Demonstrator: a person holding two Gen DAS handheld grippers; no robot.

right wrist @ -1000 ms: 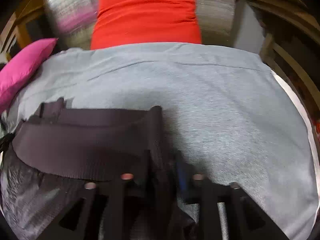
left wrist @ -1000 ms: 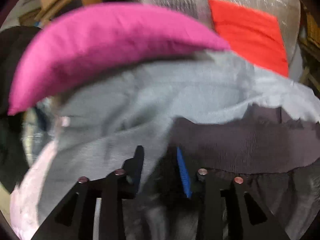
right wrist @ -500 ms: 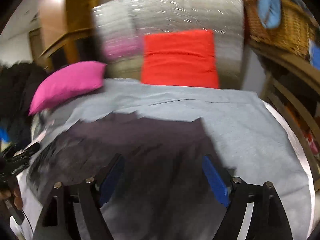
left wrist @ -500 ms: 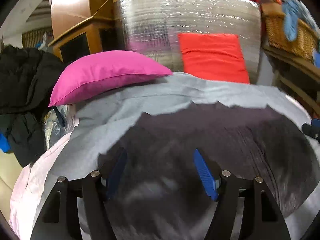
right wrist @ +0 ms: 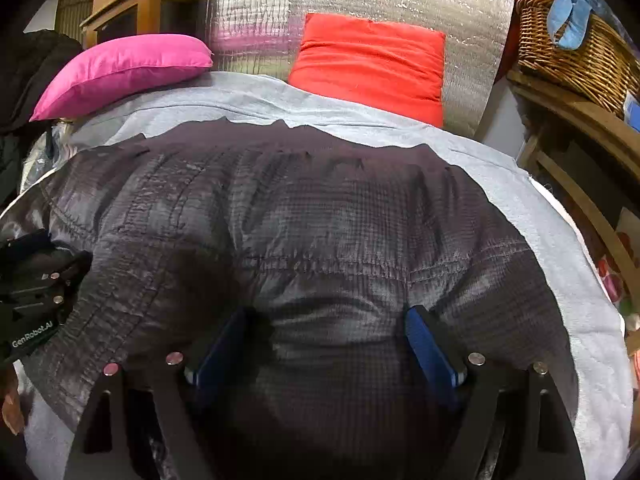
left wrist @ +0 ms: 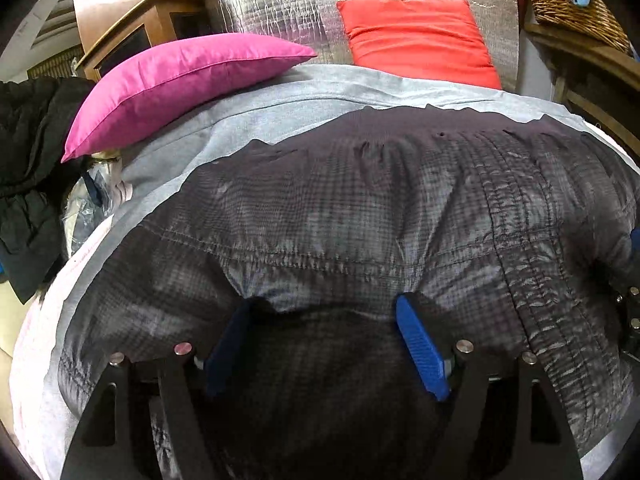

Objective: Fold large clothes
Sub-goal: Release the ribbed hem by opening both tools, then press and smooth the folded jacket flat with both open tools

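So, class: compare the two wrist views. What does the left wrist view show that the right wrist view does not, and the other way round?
Left only: the right gripper's edge.
Right only: the blue cloth on the wicker basket, and the left gripper's body.
Both: the dark quilted jacket on the grey sheet, the pink pillow and the red cushion.

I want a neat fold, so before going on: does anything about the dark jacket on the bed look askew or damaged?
No damage shows. The dark quilted jacket lies spread on the grey sheet, but its far ribbed hem runs wavy rather than straight, and puffy creases bunch along the seams near both open grippers. It looks unsmoothed, nothing worse.
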